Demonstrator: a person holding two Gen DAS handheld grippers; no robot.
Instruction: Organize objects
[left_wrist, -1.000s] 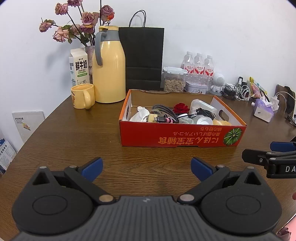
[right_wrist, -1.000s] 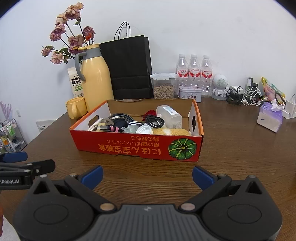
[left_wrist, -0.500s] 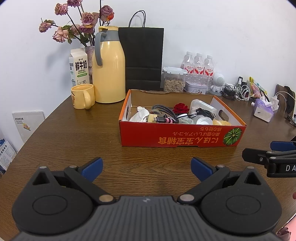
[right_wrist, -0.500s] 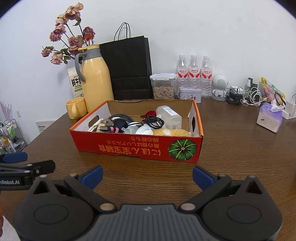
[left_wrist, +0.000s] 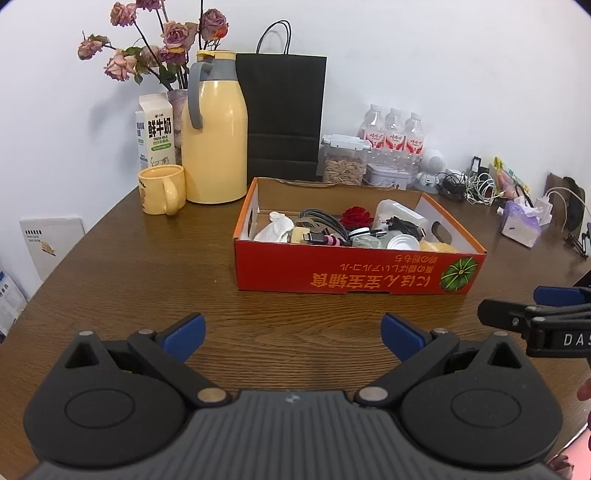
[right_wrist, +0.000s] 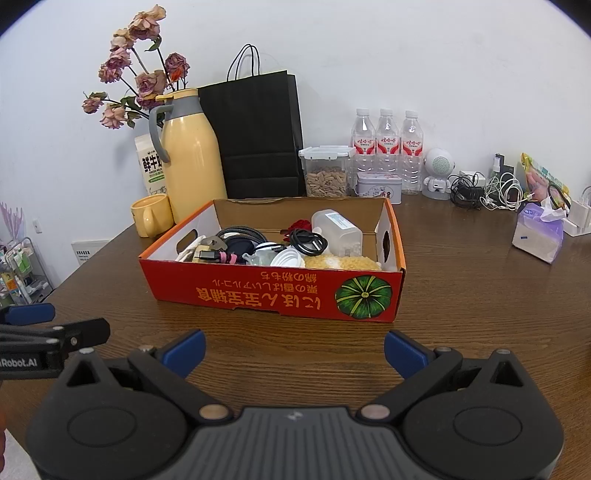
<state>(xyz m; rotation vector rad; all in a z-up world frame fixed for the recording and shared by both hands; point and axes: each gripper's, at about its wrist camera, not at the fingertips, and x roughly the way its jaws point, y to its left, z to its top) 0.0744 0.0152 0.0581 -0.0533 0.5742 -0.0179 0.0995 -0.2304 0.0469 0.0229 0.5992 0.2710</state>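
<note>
The red box (left_wrist: 354, 273) full of small things sits on the brown table (left_wrist: 122, 280), straight ahead of both grippers. Its long side runs left to right. The left gripper (left_wrist: 291, 328) and right gripper (right_wrist: 293, 341) are both spread wide and hold nothing. Neither looks nearer. The milk carton (left_wrist: 155, 129) says "FRESH MILK". The box shows a green pumpkin (right_wrist: 363, 295).

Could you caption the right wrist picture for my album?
Open right gripper faces a red box of clutter on a wooden table.
</note>
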